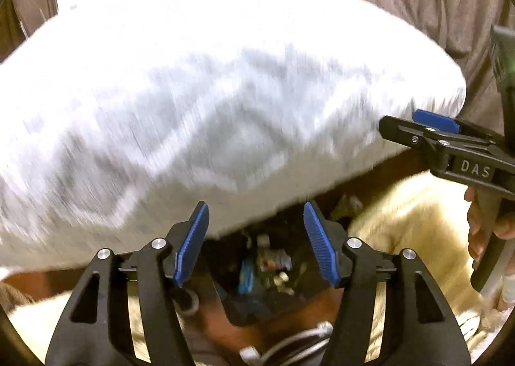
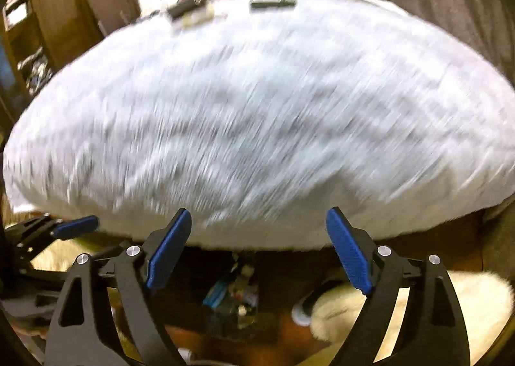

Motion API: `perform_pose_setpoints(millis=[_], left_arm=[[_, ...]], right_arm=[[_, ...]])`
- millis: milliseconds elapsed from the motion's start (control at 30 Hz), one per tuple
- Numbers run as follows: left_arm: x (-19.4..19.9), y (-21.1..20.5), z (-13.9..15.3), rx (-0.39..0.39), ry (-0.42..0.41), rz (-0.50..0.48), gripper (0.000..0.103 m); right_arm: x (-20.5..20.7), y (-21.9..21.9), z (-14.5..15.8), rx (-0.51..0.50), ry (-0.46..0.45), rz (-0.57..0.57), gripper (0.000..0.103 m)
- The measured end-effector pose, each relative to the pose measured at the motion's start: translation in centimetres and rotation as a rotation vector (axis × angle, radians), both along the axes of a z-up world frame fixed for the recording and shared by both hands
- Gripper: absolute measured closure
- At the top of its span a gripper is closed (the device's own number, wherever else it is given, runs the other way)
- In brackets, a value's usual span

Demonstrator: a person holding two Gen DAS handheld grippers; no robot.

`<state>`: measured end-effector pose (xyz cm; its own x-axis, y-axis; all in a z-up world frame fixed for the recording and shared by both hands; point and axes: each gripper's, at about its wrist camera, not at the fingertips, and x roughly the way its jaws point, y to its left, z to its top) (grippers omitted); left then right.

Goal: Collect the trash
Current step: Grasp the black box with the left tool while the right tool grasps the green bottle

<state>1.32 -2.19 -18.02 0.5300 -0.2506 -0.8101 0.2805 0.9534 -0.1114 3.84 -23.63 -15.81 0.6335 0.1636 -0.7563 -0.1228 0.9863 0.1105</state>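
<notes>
Two tongs, both spread wide, nothing between the pads: left tongs, right tongs. One trash pile, small mixed scraps with a blue wrapper, blurred, on the floor under the bed's near edge. One cream rug just beside it. White cable nearby.

Legible text: "DAS", raised letters, borne on the black body of the right gripper. No other lettering can be read.
</notes>
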Motion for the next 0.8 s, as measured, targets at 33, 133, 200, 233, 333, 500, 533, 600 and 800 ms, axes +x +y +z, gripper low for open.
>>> perform_pose_setpoints(millis=[33, 133, 200, 233, 333, 500, 533, 600, 800], left_arm=[[0.4, 0.3, 1.1, -0.001, -0.025, 0.003, 0.041], [2.4, 1.0, 3.3, -0.024, -0.046, 0.012, 0.040], [3.9, 1.3, 4.1, -0.052, -0.025, 0.013, 0.040], [4.6, 1.5, 4.3, -0.067, 0.003, 0.017, 0.040], [4.7, 1.4, 4.2, -0.094, 0.041, 0.005, 0.036], [4.0, 1.4, 6.1, -0.022, -0.064, -0.012, 0.035], [4.0, 1.5, 6.6, -0.010, -0.089, -0.006, 0.035], [5.0, 1.9, 8.1, 0.007, -0.135, 0.007, 0.033], [9.4, 2.7, 10.8, 0.040, -0.218, 0.061, 0.033]], right_arm=[[0.3, -0.5, 0.8, 0.002, -0.020, -0.011, 0.015], [1.8, -1.8, 3.5, -0.010, -0.085, -0.040, 0.012], [3.1, -2.3, 5.0, -0.027, -0.121, -0.051, 0.012], [3.7, -2.3, 5.6, -0.035, -0.132, -0.054, 0.011], [5.6, -1.8, 6.5, -0.034, -0.148, -0.048, 0.011], [8.1, -0.6, 8.1, -0.035, -0.174, -0.023, 0.011], [8.6, -0.3, 8.4, -0.034, -0.178, -0.015, 0.011], [9.1, 0.6, 8.7, -0.036, -0.183, -0.003, 0.011], [11.6, 2.4, 9.5, -0.038, -0.196, 0.024, 0.011]])
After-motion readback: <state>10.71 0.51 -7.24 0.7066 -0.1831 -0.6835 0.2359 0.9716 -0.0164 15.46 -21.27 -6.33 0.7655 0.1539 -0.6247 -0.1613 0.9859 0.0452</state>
